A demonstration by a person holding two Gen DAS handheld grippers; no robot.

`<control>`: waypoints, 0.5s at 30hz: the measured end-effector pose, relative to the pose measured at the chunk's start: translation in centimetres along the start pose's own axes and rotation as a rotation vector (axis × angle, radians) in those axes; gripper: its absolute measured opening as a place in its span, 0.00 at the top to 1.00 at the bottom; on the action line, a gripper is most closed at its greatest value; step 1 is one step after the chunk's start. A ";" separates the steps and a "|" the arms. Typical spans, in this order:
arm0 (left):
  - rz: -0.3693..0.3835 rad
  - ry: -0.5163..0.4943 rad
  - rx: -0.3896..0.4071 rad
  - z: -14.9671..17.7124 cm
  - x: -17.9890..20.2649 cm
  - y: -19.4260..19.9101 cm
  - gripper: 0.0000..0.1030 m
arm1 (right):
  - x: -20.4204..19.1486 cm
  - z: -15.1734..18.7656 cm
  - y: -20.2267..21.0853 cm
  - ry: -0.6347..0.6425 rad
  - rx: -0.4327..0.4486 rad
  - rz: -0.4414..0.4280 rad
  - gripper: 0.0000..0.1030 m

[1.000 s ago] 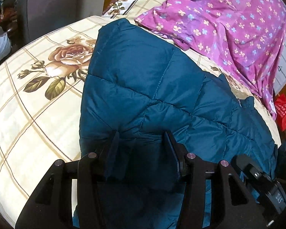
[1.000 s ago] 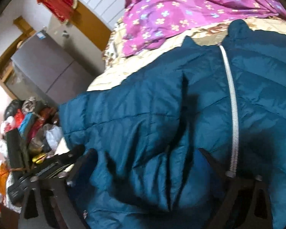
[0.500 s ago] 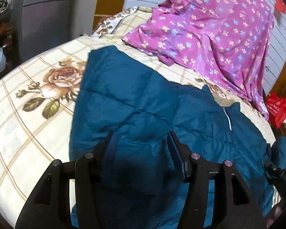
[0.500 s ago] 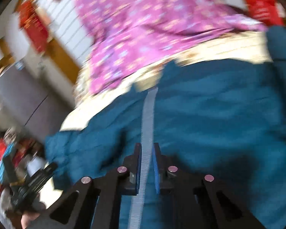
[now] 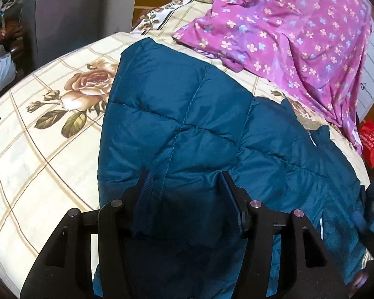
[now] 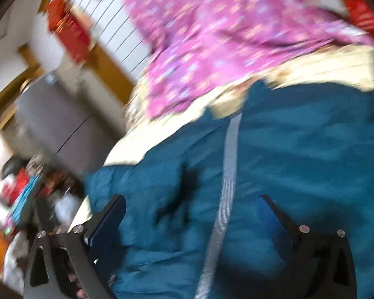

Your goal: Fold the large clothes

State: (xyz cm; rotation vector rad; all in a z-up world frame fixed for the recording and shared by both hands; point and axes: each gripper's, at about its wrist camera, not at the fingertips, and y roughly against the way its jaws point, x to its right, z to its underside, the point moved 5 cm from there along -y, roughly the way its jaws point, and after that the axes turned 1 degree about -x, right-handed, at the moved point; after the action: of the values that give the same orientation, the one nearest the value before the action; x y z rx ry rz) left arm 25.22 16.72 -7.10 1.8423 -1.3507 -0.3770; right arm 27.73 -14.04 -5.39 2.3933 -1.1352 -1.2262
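Observation:
A teal quilted puffer jacket (image 5: 187,114) lies on a bed, one sleeve folded across its body. My left gripper (image 5: 185,174) is open, its jaws wide apart over the jacket's near edge, with jacket fabric between them. In the blurred right wrist view the same jacket (image 6: 299,154) shows its silver zipper (image 6: 228,174) running up the middle. My right gripper (image 6: 190,201) is open, its jaws spread to either side of the zipper, just above the fabric.
The bed has a cream checked sheet with a rose print (image 5: 37,129). A purple flowered garment (image 5: 299,32) lies at the far side. A grey cabinet (image 5: 69,12), bags and clutter (image 6: 17,199) stand off the bed's left edge. A red bag (image 5: 372,139) is at right.
My right gripper was shut on the zipper half a second ago and now stands open. The left gripper stays open, dipping back closer to the jacket.

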 end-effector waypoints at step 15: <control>-0.006 0.024 -0.046 0.4 -0.9 -1.4 0.46 | -3.6 2.9 -9.2 -0.003 -0.217 -0.246 0.28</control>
State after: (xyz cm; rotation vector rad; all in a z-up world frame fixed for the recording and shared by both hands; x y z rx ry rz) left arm 25.58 17.47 -8.61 1.8080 -1.3098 -0.3856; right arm 29.19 -4.80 -9.73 2.4143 -0.6816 -1.3491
